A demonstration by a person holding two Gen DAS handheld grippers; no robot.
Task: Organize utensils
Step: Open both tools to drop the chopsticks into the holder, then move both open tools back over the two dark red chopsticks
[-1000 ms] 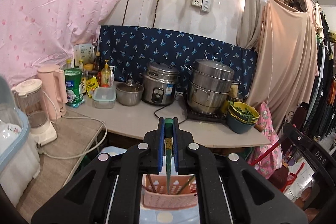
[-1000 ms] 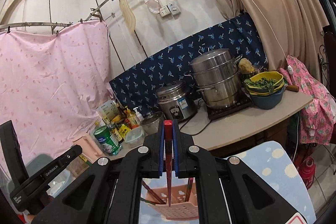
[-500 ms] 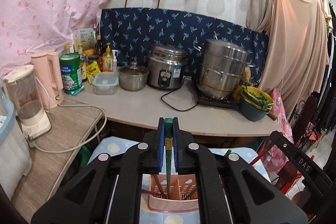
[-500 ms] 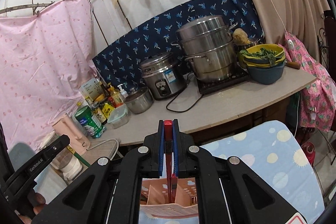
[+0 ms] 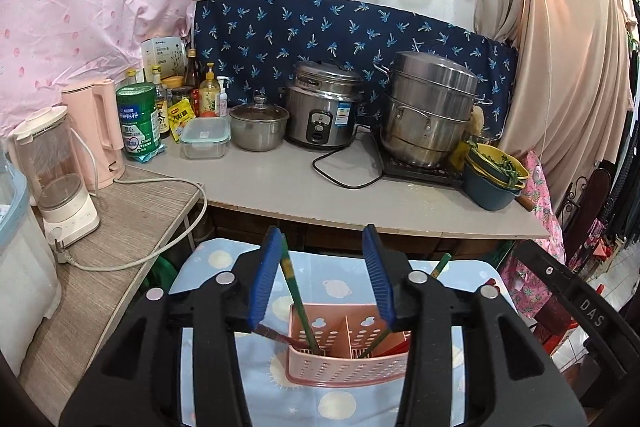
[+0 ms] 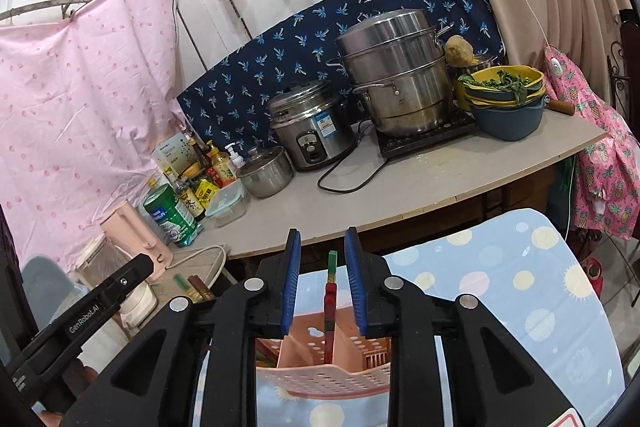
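A pink perforated utensil basket (image 5: 348, 363) stands on a blue spotted cloth (image 5: 224, 259). My left gripper (image 5: 322, 247) hangs just above it, jaws opening. A green chopstick (image 5: 294, 291) stands in the basket's left compartment, leaning toward the left pad and clear of the right one. My right gripper (image 6: 323, 247) is over the same basket (image 6: 320, 373), jaws opening too. A red chopstick with a green top (image 6: 330, 291) stands free between its pads. More chopsticks lean in the basket's other compartments.
Behind the cloth-covered table runs a counter (image 5: 280, 183) with a rice cooker (image 5: 320, 107), a steel steamer (image 5: 430, 115), bowls of greens (image 5: 494, 175), a small pot, bottles and a loose cord. A side table at the left bears a kettle and blender (image 5: 60, 171).
Both grippers came down toward the basket. Each was shut on a chopstick; now both have opened and the chopsticks stand loose in the basket.
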